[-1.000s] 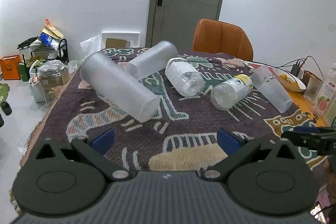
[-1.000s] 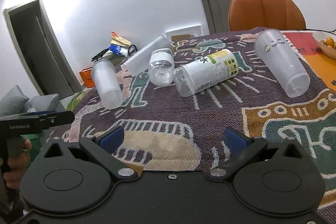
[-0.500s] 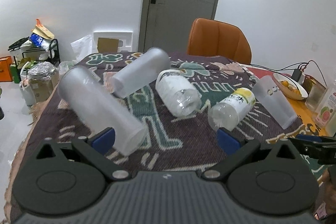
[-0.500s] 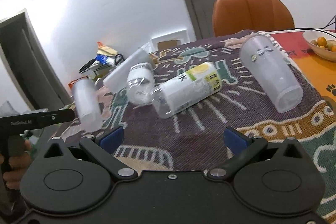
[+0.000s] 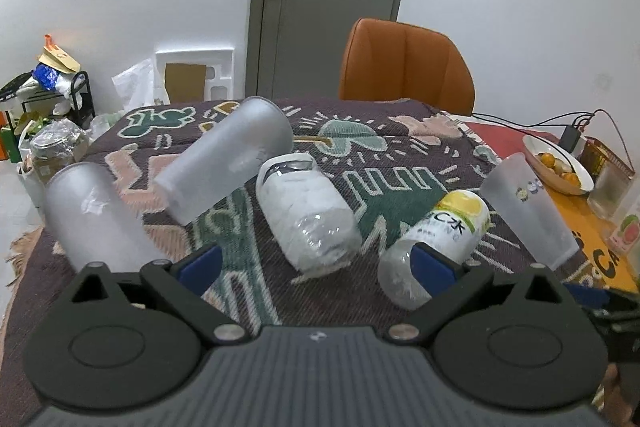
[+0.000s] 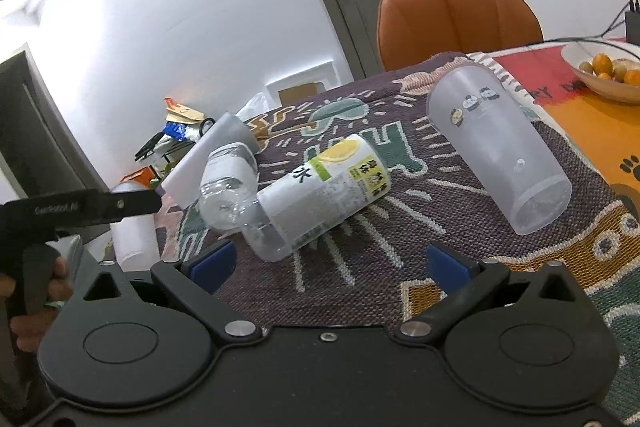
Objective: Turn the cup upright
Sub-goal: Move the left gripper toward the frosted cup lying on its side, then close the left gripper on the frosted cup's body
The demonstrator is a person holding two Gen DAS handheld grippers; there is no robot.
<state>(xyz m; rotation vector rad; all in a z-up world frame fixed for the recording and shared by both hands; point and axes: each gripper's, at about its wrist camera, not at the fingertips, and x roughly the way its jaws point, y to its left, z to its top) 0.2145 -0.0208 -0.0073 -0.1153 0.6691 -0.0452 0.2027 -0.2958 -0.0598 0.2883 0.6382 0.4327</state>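
Observation:
Three frosted plastic cups lie on their sides on the patterned cloth. One cup (image 5: 96, 223) lies at the near left, partly behind my left gripper's left finger. A second cup (image 5: 226, 163) lies behind it. A third cup (image 5: 528, 211) with small stickers lies at the right; it also shows in the right wrist view (image 6: 500, 151). My left gripper (image 5: 316, 265) is open and empty. My right gripper (image 6: 328, 261) is open and empty, short of the lying bottles.
A clear bottle (image 5: 308, 215) and a yellow-labelled bottle (image 5: 436, 239) lie between the cups. An orange chair (image 5: 406, 67) stands behind the table. A fruit bowl (image 5: 558, 167) and cables sit at the right. Clutter stands on the floor at the left.
Both grippers have moved forward and lower over the table; the cups and bottles look larger and nearer. Both stay open. Nothing on the cloth has moved.

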